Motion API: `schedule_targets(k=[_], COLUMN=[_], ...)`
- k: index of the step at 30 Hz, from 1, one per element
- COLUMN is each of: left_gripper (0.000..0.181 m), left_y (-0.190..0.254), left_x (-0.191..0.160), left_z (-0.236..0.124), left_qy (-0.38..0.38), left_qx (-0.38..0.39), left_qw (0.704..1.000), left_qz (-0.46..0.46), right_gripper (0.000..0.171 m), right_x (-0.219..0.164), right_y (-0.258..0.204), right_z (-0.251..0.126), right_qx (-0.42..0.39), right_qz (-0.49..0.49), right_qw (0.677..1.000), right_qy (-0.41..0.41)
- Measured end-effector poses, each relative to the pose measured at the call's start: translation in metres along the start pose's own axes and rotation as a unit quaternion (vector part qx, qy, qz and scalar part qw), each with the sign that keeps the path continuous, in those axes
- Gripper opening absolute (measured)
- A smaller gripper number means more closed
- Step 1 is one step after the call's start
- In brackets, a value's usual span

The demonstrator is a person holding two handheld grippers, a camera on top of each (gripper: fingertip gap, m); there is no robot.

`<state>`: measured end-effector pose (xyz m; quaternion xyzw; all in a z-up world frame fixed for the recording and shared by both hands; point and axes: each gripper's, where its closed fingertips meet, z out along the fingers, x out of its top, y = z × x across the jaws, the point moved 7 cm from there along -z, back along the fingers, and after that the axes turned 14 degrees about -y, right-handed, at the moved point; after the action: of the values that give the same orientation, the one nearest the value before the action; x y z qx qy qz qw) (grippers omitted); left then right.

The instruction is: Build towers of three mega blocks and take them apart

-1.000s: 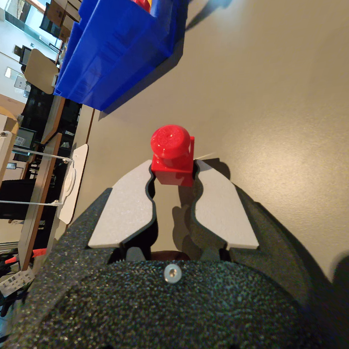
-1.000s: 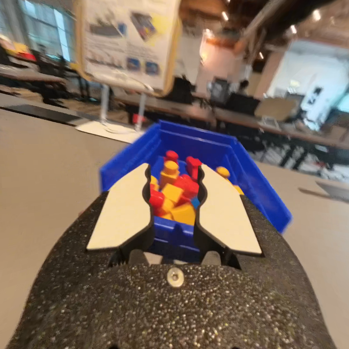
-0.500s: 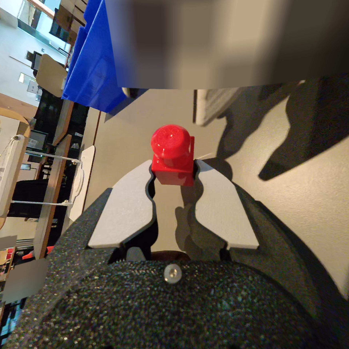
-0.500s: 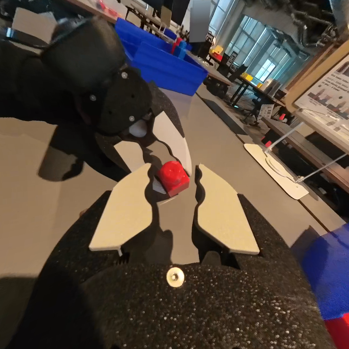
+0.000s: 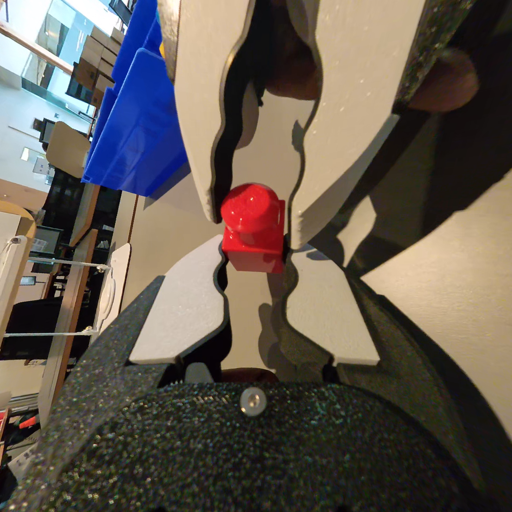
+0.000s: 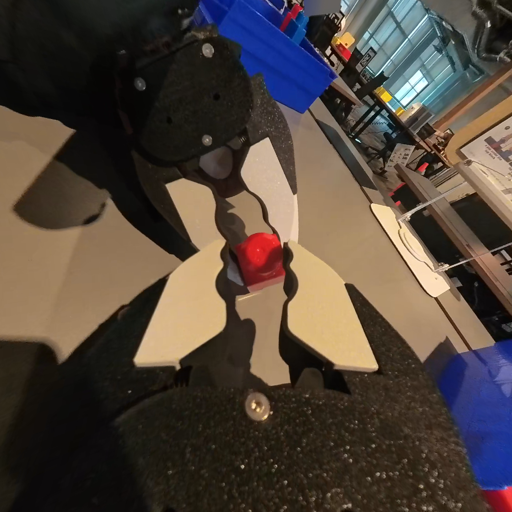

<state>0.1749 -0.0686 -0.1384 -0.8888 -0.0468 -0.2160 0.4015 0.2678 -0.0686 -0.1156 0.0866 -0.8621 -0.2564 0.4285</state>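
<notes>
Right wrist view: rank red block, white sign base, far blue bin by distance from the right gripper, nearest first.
1. red block, between the right gripper fingertips.
2. white sign base, right, at the table edge.
3. far blue bin, top, beyond the left gripper.

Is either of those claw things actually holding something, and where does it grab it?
The left gripper holds a red block by its square base. The right gripper is open around the same block, near its stud.

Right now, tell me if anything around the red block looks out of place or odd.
One thing: both tools are at the single-stud red plastic block at once. The left tool clamps its base, while the right tool straddles it from the opposite side, jaws not yet shut. No second block is attached. Nothing looks spilled or damaged.
</notes>
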Motion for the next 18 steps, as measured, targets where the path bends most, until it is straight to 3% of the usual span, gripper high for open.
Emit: schedule_targets(k=[18], left_gripper=[0.041], left_y=[0.0008], left_x=[0.002], left_z=[-0.0001], left_qy=[0.017], left_qx=[0.008], left_qw=[1.0], left_qz=[-0.002], right_gripper=[0.03], right_x=[-0.0012], right_y=[0.0023], right_z=[-0.002], right_qx=[-0.002], right_qz=[0.006], right_qw=[1.0], right_qy=[-0.011])
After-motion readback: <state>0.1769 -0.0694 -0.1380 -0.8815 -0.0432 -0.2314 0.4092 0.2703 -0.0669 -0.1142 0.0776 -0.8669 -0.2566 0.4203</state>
